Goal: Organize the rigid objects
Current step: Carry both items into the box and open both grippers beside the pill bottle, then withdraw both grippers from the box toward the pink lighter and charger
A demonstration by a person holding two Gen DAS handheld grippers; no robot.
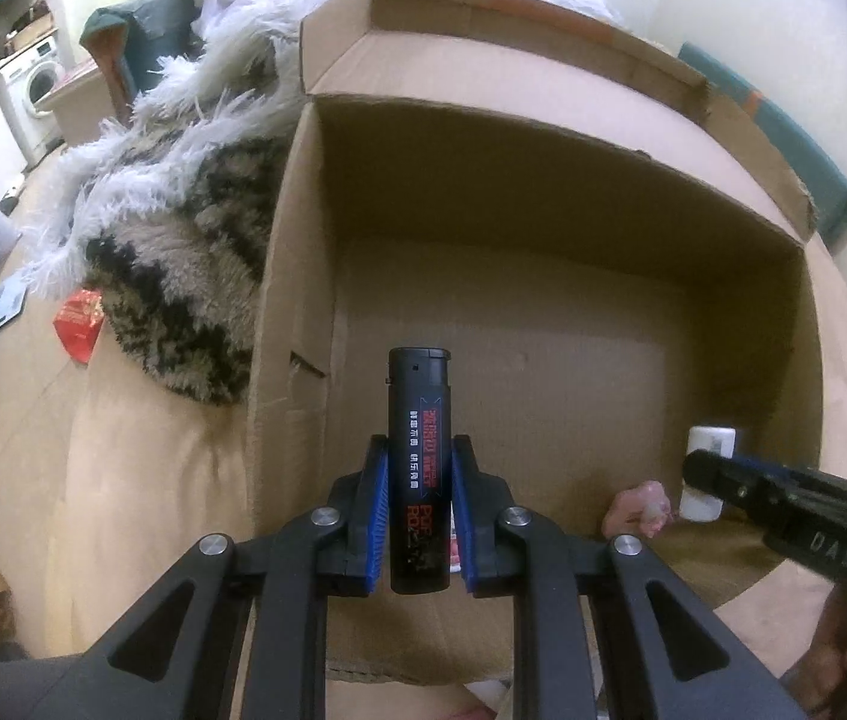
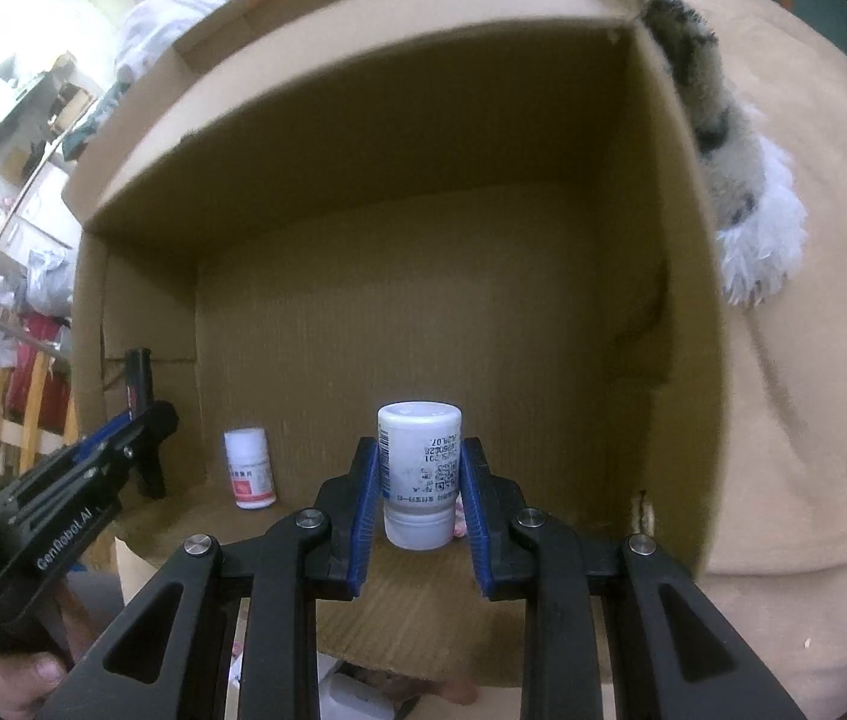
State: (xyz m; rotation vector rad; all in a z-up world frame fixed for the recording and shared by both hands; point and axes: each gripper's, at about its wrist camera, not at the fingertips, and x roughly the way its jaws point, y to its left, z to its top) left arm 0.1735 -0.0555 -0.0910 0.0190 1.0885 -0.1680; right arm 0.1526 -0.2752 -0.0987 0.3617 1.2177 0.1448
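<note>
While the left gripper clamps the black lighter at mid-body, left wrist view shows it upright over the cardboard box, with the box floor beyond at 12 o'clock. Lighter looks light, stiff and glossy, so probably slippery; a grip on the flat sides low on the body seems safest. At 3 o'clock the right gripper comes in with a white bottle.

Right wrist view: right gripper is closed on the white bottle, pads on the label band. Bottle is rigid plastic, likely light, round, so it may twist; a mid-body hold is fine. A second bottle stands on the box floor at 10 o'clock, just beside the left gripper.
</note>
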